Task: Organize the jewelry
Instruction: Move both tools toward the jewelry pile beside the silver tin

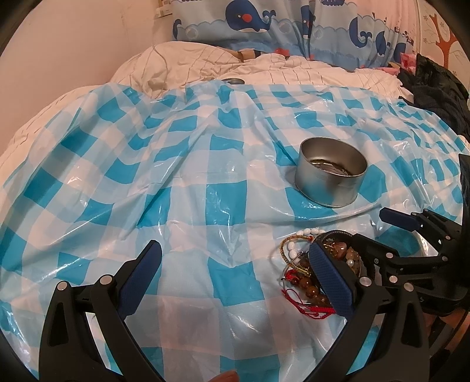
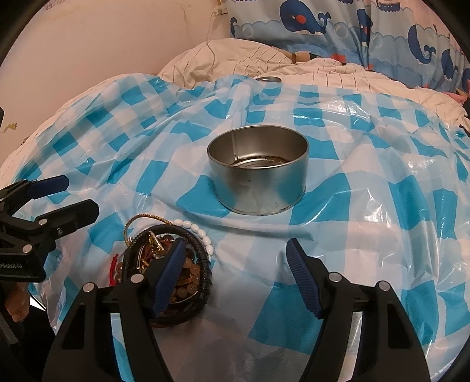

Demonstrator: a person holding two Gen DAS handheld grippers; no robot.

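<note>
A pile of jewelry (image 1: 302, 273) lies on the blue-checked plastic sheet: white beads, amber beads, gold chain, red cord and a black coil. It also shows in the right wrist view (image 2: 164, 258). A round open metal tin (image 1: 332, 173) stands beyond it, also seen from the right (image 2: 260, 167). My left gripper (image 1: 235, 276) is open, its right finger (image 1: 332, 282) beside the pile. My right gripper (image 2: 235, 276) is open, its left finger (image 2: 167, 282) over the pile. It enters the left wrist view (image 1: 390, 232) from the right, jaws apart.
The checked sheet (image 2: 367, 205) covers a soft, wrinkled bed. White bedding (image 1: 205, 64) and whale-print pillows (image 1: 264, 23) lie behind. A small metal lid (image 2: 268, 78) sits at the sheet's far edge. Dark cloth (image 1: 434, 88) is at the right. A wall stands at the left.
</note>
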